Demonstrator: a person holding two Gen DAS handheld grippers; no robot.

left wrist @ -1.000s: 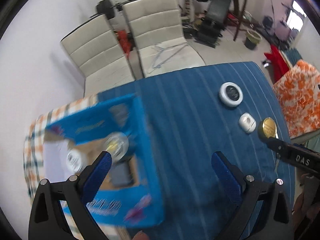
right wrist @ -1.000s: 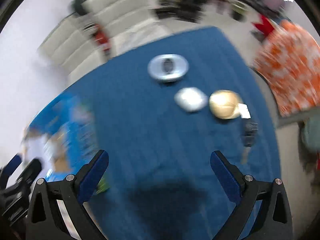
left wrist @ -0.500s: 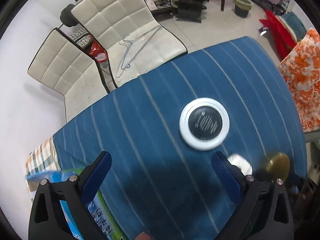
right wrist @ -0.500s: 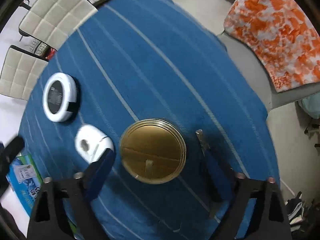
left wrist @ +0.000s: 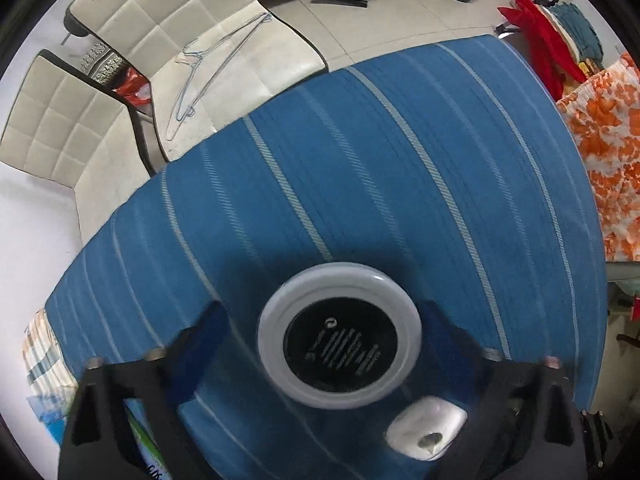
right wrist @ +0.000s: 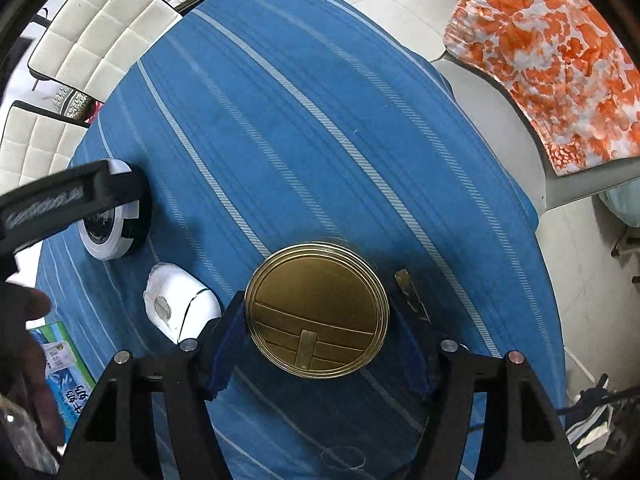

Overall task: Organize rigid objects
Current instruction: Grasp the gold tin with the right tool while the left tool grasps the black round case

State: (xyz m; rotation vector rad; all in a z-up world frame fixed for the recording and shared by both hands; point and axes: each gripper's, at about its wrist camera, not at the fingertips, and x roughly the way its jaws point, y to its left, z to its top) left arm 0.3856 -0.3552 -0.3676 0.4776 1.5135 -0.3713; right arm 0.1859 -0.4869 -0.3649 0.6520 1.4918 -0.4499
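Both tongs are closing: the left tongs around the white-rimmed round disc, the right tongs around the gold tin. Neither is lifted; the white case waits.

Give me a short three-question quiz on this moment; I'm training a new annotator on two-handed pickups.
1. True or false: the gold tin lies between the fingers of the right hand-held gripper.
2. Which object sits between the fingers of the left hand-held gripper? A) a glass jar B) the white ring with a black centre C) a spoon
3. Fill in: the small white device rests on the ____ striped cloth.

Key: 1 true; 2 B; 3 blue.
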